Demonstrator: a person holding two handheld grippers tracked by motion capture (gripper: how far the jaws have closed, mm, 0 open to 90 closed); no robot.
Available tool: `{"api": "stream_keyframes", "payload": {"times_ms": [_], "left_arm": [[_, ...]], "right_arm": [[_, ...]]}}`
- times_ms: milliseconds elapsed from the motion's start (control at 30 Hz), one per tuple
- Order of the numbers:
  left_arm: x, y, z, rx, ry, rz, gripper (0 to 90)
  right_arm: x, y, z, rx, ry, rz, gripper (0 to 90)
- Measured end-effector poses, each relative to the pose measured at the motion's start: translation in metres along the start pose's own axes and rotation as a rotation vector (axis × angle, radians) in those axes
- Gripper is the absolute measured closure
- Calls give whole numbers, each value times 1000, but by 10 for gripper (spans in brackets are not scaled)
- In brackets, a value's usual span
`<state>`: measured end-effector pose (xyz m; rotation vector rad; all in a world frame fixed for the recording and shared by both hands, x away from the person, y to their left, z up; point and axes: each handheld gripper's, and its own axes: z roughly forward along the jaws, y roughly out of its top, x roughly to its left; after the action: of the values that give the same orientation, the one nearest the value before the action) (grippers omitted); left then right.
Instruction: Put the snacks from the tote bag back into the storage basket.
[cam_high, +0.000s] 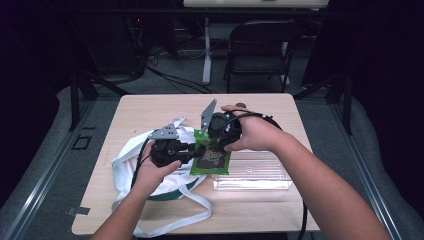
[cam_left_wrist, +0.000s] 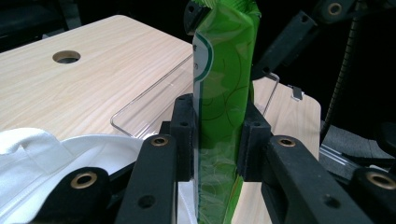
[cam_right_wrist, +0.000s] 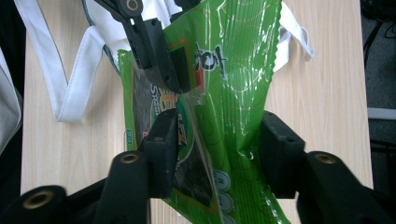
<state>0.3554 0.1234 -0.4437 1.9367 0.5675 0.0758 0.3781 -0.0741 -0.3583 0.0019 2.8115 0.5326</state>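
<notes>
A green snack packet (cam_high: 212, 157) hangs above the table's middle, held between both grippers. My left gripper (cam_high: 192, 150) comes in from the left over a white tote bag (cam_high: 130, 165). In the left gripper view its jaws press the packet (cam_left_wrist: 229, 70) from both sides, so the left gripper (cam_left_wrist: 217, 135) is shut on it. My right gripper (cam_high: 220, 137) reaches from the far right side. In the right gripper view both pads touch the wrinkled packet (cam_right_wrist: 233, 84), with the right gripper (cam_right_wrist: 219, 149) closed around it.
A clear plastic container (cam_high: 260, 172) stands on the table right of the packet, its rim (cam_left_wrist: 149, 100) just behind the left jaws. The tote's straps (cam_right_wrist: 74, 93) trail toward the front edge. A cable hole (cam_left_wrist: 66, 57) lies in the tabletop. A chair (cam_high: 260, 50) stands beyond the table.
</notes>
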Motion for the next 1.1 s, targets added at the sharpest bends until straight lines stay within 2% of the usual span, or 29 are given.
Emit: {"api": "stream_keyframes", "payload": {"times_ms": [200, 467, 700, 1100], "left_arm": [[-2, 0, 2, 7, 8, 25, 728], [-3, 0, 1, 2, 14, 30, 721], [-1, -1, 1, -2, 12, 11, 687], [3, -1, -1, -14, 13, -11, 631]], "right_arm": [[-1, -1, 0, 12, 2, 1, 623], [-1, -1, -3, 15, 16, 4, 686], [1, -1, -4, 12, 25, 2, 728], [2, 3, -9, 12, 17, -11, 747]]}}
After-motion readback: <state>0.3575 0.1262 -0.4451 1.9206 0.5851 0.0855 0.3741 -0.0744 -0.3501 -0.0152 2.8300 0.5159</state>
